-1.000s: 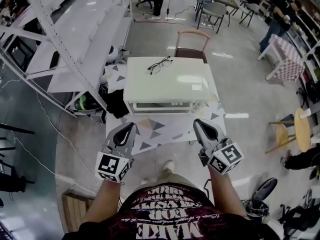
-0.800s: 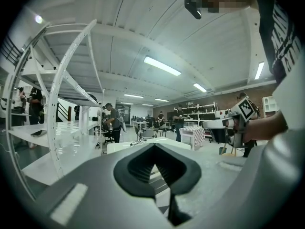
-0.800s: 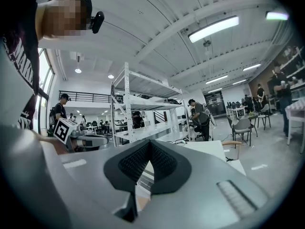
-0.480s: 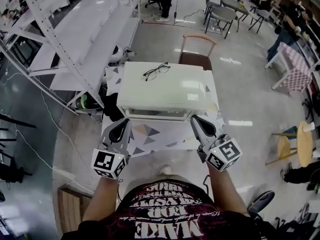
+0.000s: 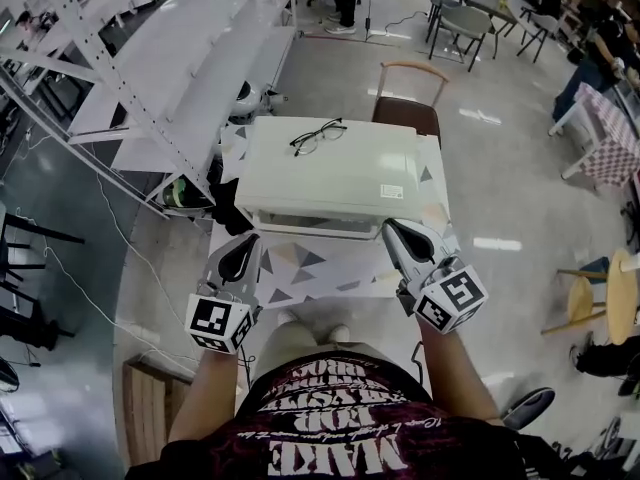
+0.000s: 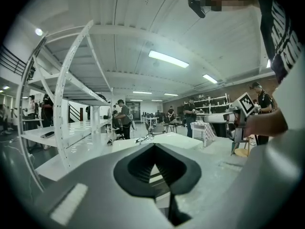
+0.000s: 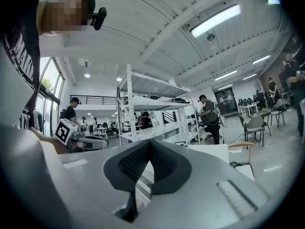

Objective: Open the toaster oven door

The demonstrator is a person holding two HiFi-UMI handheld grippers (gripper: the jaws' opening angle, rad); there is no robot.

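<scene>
Now I hold the left gripper and right gripper over the table's near edge, both clenched on nothing, just before the toaster oven. It sits mid-table, door closed, with glasses on top.

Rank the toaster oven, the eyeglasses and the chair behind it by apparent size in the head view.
1. toaster oven, largest by far.
2. chair, though partly hidden behind the oven and farther from the camera.
3. eyeglasses, smallest, lying on the oven's top.
</scene>
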